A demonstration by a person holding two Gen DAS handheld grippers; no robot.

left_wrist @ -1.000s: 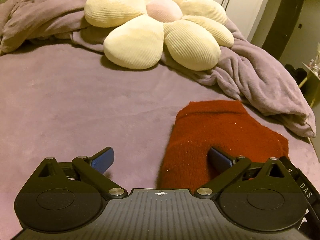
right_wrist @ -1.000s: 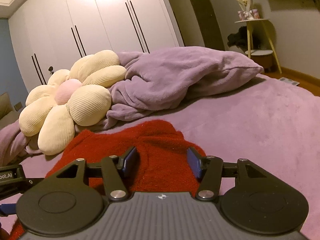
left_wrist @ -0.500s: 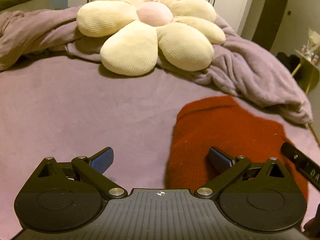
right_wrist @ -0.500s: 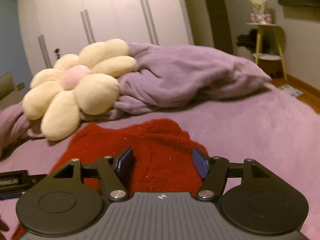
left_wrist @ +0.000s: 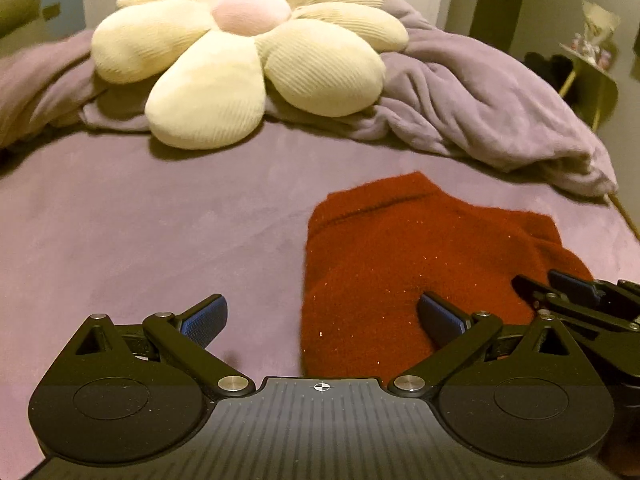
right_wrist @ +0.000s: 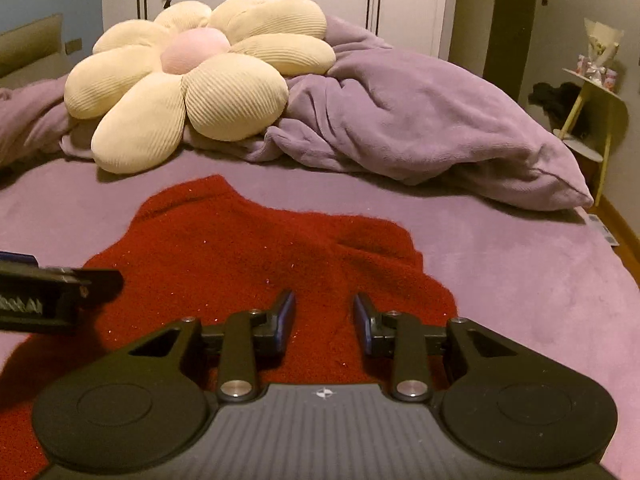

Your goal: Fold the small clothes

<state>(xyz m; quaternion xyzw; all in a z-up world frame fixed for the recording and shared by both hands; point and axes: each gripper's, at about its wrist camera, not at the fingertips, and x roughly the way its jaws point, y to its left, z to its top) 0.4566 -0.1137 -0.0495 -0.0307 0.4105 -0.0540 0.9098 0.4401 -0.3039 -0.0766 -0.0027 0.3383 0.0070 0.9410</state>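
Both open hand-held grippers (left_wrist: pixel 320 316) (right_wrist: pixel 325 318) over red garment (left_wrist: pixel 420 252).

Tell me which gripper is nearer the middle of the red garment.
Right. The right gripper sits open directly over the red garment, cloth showing between its fingers. The left gripper straddles the garment's left edge, one finger over bare purple bedspread.

Ahead of my wide-spread left jaws the purple velvety bedspread (left_wrist: pixel 160 220) lies bare up to the cream flower-shaped ribbed cushion (left_wrist: pixel 248 52) and the rumpled lilac fleece blanket (right_wrist: pixel 400 120) across the far side, while my right gripper (left_wrist: pixel 576 296) crowds their right flank.
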